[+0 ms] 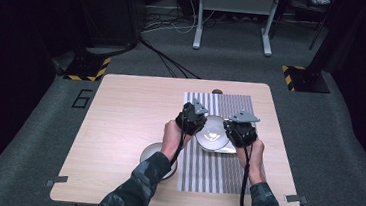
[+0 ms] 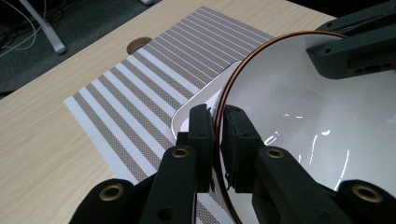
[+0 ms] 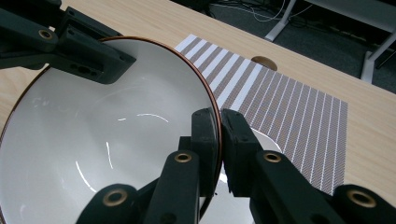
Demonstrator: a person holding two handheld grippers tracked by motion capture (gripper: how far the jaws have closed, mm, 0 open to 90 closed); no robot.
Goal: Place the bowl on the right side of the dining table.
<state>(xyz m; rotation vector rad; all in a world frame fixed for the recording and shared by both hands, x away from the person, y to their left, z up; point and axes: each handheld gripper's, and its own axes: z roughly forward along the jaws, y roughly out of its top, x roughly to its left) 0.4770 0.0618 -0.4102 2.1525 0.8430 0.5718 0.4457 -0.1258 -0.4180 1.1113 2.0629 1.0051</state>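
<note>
white bowl, copper-brown rim

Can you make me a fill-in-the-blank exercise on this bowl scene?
1. Both grippers are shut on the rim of the white ____.
2. The bowl is held above a striped ____.
3. The thin line along the bowl's rim is ____ coloured.
4. The left gripper and right gripper grip ____ sides of the rim.

Missing words: bowl; placemat; copper; opposite

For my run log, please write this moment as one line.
left gripper: shut on bowl rim | right gripper: shut on opposite rim | bowl: above plate on striped mat
</note>
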